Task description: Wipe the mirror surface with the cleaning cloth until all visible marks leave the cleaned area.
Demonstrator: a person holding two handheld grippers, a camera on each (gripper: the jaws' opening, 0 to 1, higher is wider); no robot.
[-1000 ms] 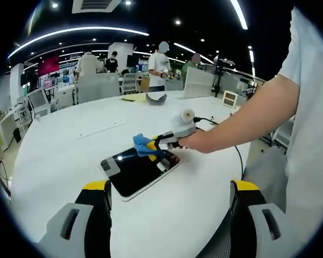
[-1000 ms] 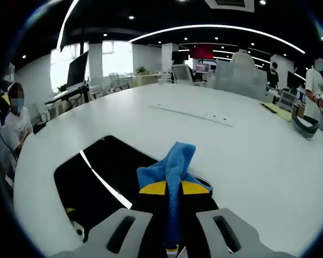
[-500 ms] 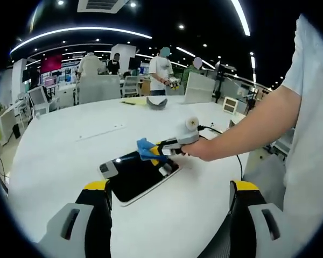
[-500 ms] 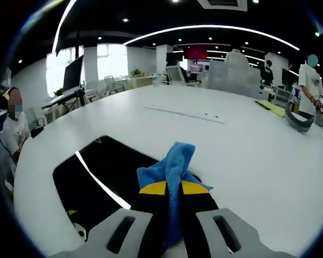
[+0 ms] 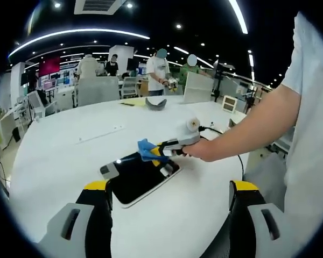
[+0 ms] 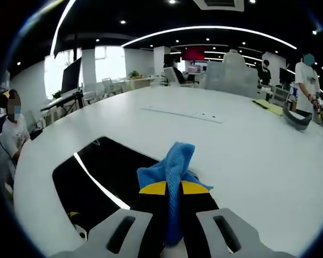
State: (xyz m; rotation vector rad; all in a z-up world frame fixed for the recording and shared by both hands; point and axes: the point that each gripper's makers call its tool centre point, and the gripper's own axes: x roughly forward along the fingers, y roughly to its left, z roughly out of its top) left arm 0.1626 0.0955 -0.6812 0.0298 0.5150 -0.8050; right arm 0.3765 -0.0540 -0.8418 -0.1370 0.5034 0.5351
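The mirror (image 5: 135,176) is a dark rectangle lying flat on the white round table (image 5: 59,156). A hand holds my right gripper (image 5: 160,149) over the mirror's far edge, shut on the blue cleaning cloth (image 5: 146,149). In the right gripper view the cloth (image 6: 173,164) stands pinched between the closed yellow-tipped jaws of the right gripper (image 6: 172,189), with the mirror (image 6: 97,174) just to the left, reflecting a ceiling light strip. My left gripper (image 5: 170,187) hovers near the table's front edge, open and holding nothing.
A dark curved object (image 5: 156,102) lies at the far side of the table, near a thin pale strip (image 6: 183,114). A black cable (image 5: 238,157) runs off the table's right edge. Several people stand at desks behind; one sits nearby (image 6: 11,129).
Both views shifted slightly with the hands. The right gripper stays shut on the cloth at the mirror's far edge, and the left stays open.
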